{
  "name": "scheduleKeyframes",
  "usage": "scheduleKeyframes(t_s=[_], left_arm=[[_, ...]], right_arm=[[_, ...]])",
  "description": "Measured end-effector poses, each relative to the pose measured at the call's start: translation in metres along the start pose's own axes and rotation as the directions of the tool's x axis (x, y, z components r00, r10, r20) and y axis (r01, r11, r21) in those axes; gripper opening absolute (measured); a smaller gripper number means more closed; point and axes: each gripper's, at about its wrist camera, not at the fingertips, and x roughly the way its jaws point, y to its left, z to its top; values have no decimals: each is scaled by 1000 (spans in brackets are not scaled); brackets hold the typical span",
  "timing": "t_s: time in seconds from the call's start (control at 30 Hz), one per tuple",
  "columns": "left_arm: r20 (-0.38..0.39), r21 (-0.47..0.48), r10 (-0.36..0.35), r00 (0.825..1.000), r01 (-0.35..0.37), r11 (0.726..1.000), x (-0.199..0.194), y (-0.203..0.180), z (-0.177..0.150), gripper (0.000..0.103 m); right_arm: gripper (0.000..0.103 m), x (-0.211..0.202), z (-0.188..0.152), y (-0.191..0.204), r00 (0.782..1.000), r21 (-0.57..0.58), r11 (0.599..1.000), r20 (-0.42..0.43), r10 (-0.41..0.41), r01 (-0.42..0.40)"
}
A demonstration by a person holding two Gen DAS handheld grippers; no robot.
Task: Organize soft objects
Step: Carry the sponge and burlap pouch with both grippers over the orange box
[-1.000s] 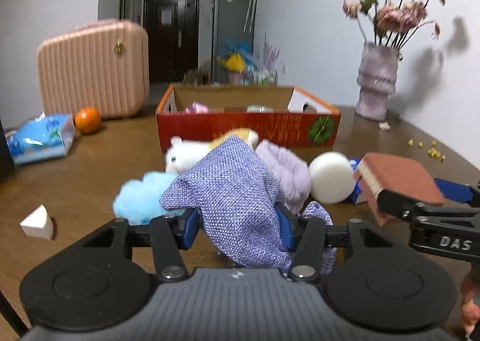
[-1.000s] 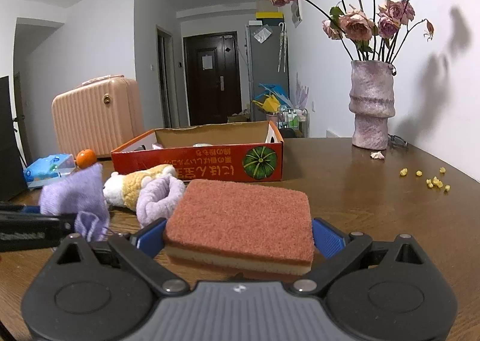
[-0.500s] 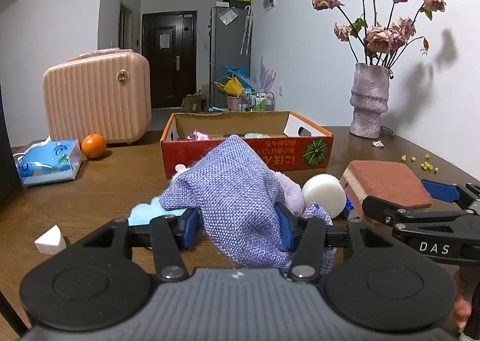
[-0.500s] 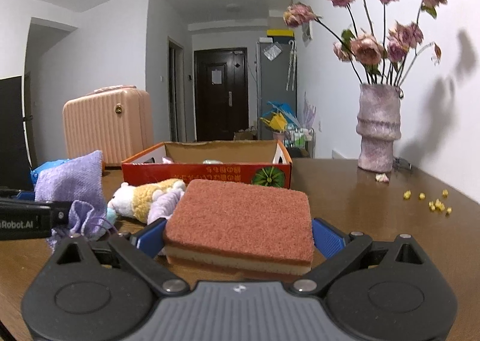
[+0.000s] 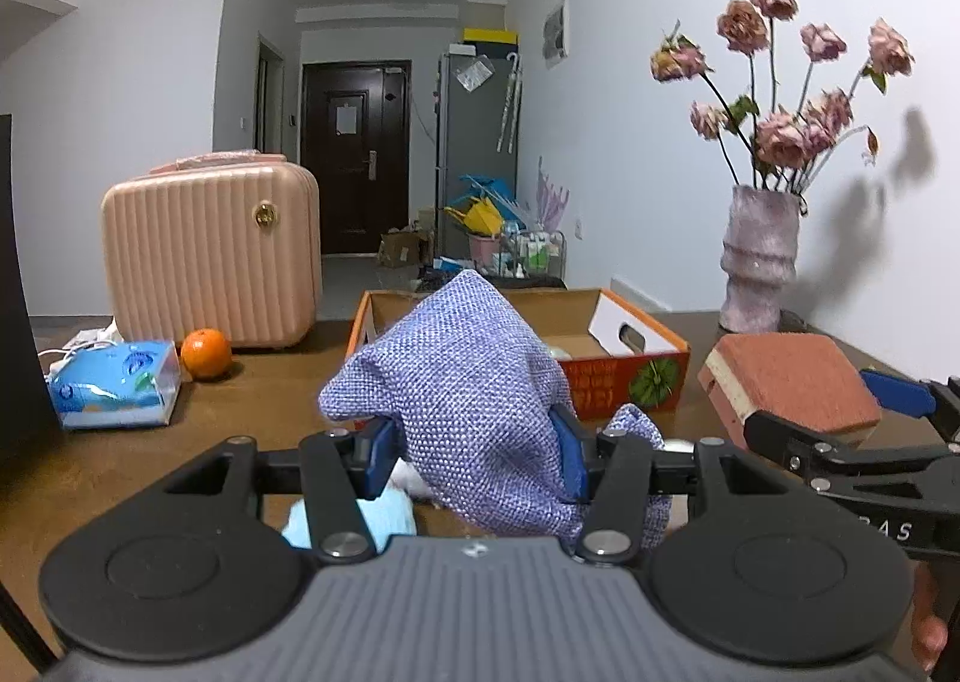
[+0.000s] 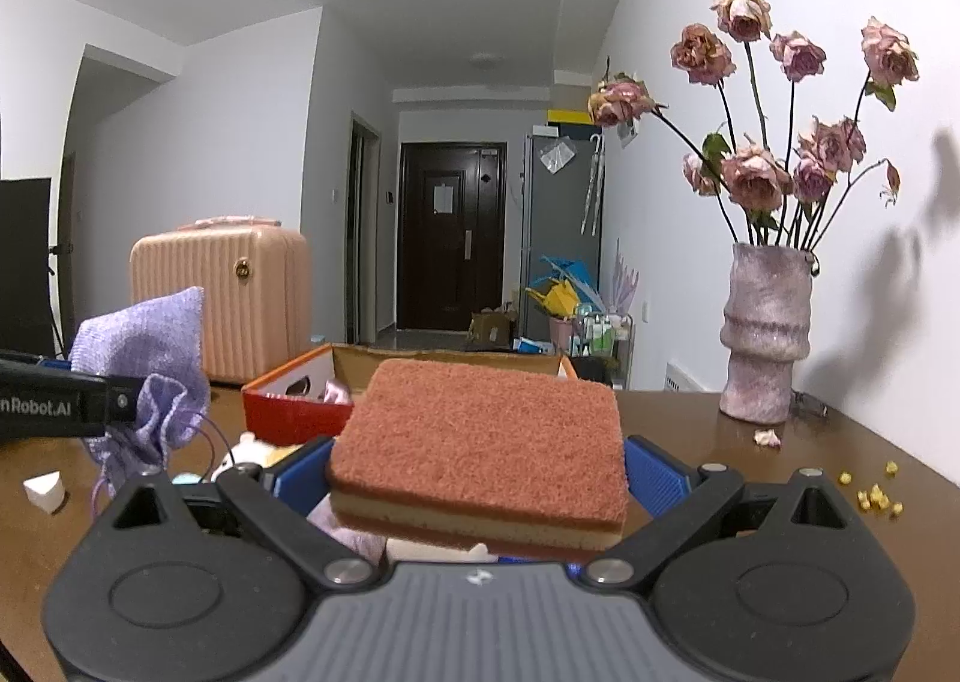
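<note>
My left gripper [image 5: 474,457] is shut on a purple woven drawstring pouch [image 5: 474,382], held above the brown table; the pouch [image 6: 141,358] also shows at the left of the right wrist view. My right gripper [image 6: 480,472] is shut on a red-topped sponge [image 6: 480,436], lifted level; the same sponge [image 5: 792,376] appears at the right of the left wrist view. Behind both stands an open orange cardboard box [image 5: 630,376], also seen as the box [image 6: 294,412]. Under the left gripper lie a light blue fluffy item [image 5: 390,517] and a plush toy [image 6: 249,451], mostly hidden.
On the table stand a pink ribbed case [image 5: 210,262], an orange [image 5: 206,353], a blue tissue pack [image 5: 114,391] and a vase of dried roses [image 6: 765,334]. A white wedge [image 6: 45,490] lies left, yellow crumbs [image 6: 876,493] right.
Both grippers have risen with the pouch and the sponge still gripped. The plush toy, white ball and blue item have dropped low or out of sight beneath them.
</note>
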Motion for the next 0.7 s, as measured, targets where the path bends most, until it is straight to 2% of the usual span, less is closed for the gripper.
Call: scheduleKeyframes(t_s=[0.37, 0.7], left_arm=[[44, -45, 30, 999, -28, 999, 24, 3, 28, 53], [49, -77, 40, 998, -36, 996, 54, 3, 42, 53]], right_arm=[[100, 30, 23, -2, 999, 14, 1000, 44, 13, -14], [100, 63, 36, -3, 998, 26, 999, 64, 19, -21]])
